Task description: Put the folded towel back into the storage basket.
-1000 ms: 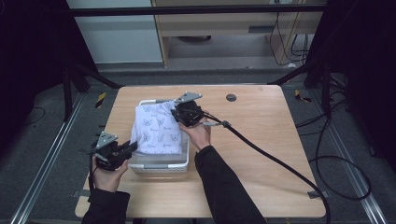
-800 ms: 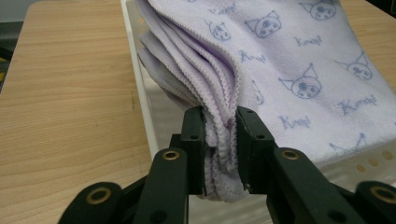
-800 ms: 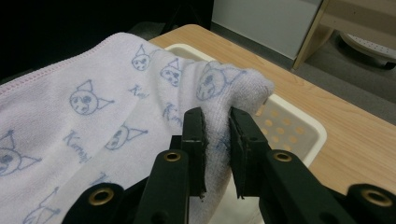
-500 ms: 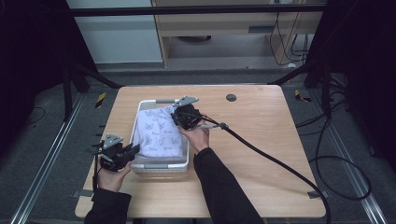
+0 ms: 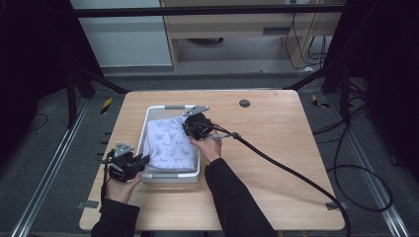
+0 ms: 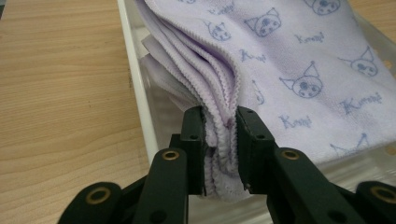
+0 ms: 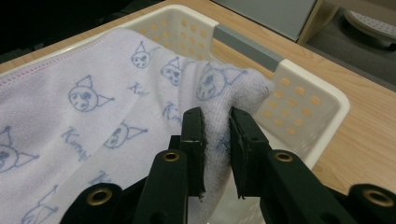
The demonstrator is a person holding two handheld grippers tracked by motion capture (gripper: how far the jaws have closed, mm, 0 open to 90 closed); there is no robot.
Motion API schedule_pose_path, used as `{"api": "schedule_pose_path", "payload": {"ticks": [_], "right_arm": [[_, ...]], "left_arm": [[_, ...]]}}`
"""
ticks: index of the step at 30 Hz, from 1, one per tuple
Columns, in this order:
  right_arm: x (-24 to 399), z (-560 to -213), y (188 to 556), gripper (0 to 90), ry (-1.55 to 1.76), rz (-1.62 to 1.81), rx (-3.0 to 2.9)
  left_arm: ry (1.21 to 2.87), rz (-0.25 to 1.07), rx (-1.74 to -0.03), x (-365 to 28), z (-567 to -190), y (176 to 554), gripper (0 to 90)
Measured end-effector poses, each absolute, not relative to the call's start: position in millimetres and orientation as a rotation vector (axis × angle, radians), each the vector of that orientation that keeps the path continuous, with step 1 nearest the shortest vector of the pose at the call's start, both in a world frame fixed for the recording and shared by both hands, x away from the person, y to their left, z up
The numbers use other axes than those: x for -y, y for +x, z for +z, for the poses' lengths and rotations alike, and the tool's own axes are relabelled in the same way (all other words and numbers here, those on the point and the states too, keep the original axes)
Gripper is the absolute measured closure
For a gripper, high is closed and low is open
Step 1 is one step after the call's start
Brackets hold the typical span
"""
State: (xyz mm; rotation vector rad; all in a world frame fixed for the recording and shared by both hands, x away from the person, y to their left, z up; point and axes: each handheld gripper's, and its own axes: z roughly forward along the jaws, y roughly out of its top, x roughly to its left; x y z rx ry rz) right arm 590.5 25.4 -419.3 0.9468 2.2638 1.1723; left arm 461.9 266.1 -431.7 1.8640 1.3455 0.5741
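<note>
A pale lilac towel (image 5: 170,143) printed with small blue cat faces lies folded in a white plastic basket (image 5: 168,176) on the wooden table. My left gripper (image 5: 141,160) is at the basket's near left corner, shut on the stacked hems of the towel (image 6: 299,60); the folds are pinched between its jaws (image 6: 222,144). My right gripper (image 5: 190,129) is at the basket's far right side, shut on a bunched corner of the towel (image 7: 93,116), with its tips (image 7: 215,126) close to the perforated basket wall (image 7: 299,107).
The basket has a grey handle (image 5: 175,106) on its far rim. A thick black cable (image 5: 291,170) runs from the right gripper across the table's right half. A round grommet (image 5: 244,103) sits near the far edge. Bare wood (image 5: 276,123) lies right of the basket.
The towel has come down from a raised bunch to lie flatter in the basket. My right gripper lowered toward the basket with it; the left one shifted slightly nearer the front.
</note>
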Motion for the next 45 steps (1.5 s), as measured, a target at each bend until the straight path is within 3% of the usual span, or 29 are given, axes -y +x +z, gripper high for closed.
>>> {"api": "schedule_pose_path", "payload": {"ticks": [11, 14, 24, 38, 45], "right_arm": [[-28.7, -431.7, 593.9, 74.0, 0.951, 1.123, -2.284], [-29.7, -434.5, 593.7, 71.9, 0.945, 1.093, -2.293], [-22.0, -423.7, 588.6, 60.9, 0.925, 1.121, -2.272], [7.7, -404.1, 566.4, 30.0, 0.943, 1.199, -2.208], [30.9, -398.7, 551.1, 22.8, 0.948, 1.226, -2.180]], "left_arm": [[1.906, 0.599, -1.357, -261.5, -439.5, 466.6, 70.5], [1.905, 0.607, -1.362, -261.0, -439.9, 466.9, 65.1], [1.829, 0.628, -1.347, -268.0, -427.7, 460.1, 62.1], [1.771, 0.666, -1.283, -272.0, -418.1, 450.1, 55.1], [1.778, 0.680, -1.264, -272.1, -418.0, 448.2, 47.7]]}}
